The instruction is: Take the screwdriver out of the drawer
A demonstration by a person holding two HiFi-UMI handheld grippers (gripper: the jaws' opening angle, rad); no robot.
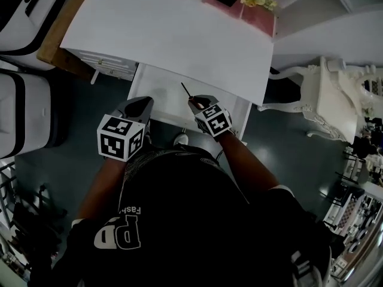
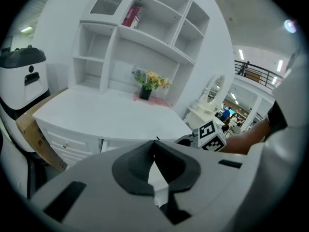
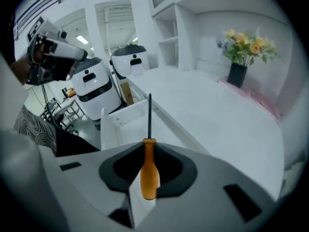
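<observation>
Screwdriver (image 3: 149,170), one, pinched in right gripper (image 3: 148,148), one open drawer (image 3: 120,122) below it; left gripper (image 2: 153,146) pressed together, empty.

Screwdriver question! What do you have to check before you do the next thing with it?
1. Orange-handled screwdriver clamped in right gripper: ok.
2. Black shaft pointing away from the person: ok.
3. Screwdriver lifted clear of the white open drawer: looks ok; cannot tell for sure.
4. Left gripper shut and empty, free to help: ok.
5. Bare room on the white desk top: ok.
6. Black vase of yellow flowers out of the way, at the far corner: ok.
</observation>
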